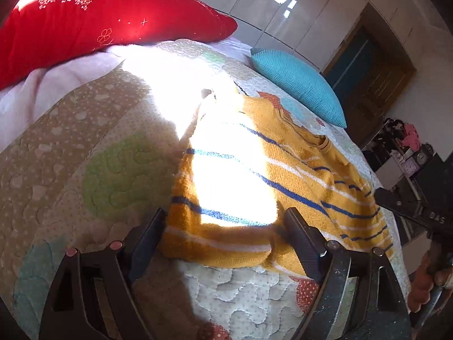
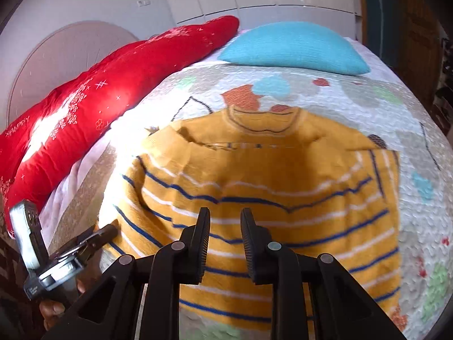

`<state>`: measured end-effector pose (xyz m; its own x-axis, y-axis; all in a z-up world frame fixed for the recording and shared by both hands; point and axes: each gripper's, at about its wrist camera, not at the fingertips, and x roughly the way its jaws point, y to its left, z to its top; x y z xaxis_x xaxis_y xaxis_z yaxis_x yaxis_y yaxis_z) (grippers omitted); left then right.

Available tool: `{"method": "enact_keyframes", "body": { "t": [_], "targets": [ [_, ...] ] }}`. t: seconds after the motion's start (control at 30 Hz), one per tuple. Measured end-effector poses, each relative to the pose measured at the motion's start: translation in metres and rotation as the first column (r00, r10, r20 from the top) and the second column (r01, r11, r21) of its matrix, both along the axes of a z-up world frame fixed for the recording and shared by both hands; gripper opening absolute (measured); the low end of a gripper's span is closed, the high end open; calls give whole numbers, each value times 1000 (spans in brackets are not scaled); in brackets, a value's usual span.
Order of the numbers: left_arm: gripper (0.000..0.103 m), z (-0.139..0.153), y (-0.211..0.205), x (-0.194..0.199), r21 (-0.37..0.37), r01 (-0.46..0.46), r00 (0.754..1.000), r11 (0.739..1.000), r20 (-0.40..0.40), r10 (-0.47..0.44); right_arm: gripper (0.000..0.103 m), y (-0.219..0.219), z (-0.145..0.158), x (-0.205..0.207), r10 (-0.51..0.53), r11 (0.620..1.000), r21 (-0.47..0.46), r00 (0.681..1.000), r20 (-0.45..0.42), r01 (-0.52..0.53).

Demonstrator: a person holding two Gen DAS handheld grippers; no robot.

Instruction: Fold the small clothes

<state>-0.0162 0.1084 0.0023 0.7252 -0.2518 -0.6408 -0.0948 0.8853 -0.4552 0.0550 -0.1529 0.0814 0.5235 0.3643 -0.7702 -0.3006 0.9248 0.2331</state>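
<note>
A mustard-yellow knitted sweater (image 2: 254, 175) with blue and white stripes lies flat on the quilted bed (image 2: 368, 107), its hem between the wide-spread left fingers (image 1: 300, 240); right fingers (image 2: 203, 243) stand narrowly apart above it, empty.

Your left gripper (image 1: 225, 226) points down at a slant with its jaws spread wide, nothing pinched between the pads. In the right wrist view its body sits at the lower left, tilted, with your fingers (image 2: 52, 310) wrapped under the handle. Your right gripper (image 2: 225, 226) also angles downward, its jaws parted by a narrow gap, nothing clamped between them. In the left wrist view its dark frame shows at the far right edge, with your right hand (image 1: 424, 283) gripping beneath it.
</note>
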Motion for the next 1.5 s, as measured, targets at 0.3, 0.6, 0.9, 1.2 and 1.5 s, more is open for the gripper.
{"method": "enact_keyframes", "body": {
  "t": [0.3, 0.6, 0.9, 1.2, 1.5],
  "targets": [
    [86, 11, 11, -4, 5, 1, 1000, 1000, 8, -1, 25, 95, -58, 96, -7, 991, -132, 991, -137, -12],
    [86, 12, 71, -11, -106, -123, 992, 987, -33, 120, 25, 122, -6, 102, 34, 993, -107, 997, -62, -41],
    [86, 16, 83, -18, -65, -156, 988, 986, -33, 154, 25, 196, -60, 140, 48, 968, -238, 988, -150, -83],
    [86, 15, 93, -19, -70, -174, 984, 982, -56, 171, 32, 194, -11, 141, 35, 978, -205, 997, -62, -47],
    [86, 13, 98, -25, -55, -196, 979, 979, -69, 192, 62, 199, -46, 93, 79, 982, -154, 979, -186, -109]
  ]
}}
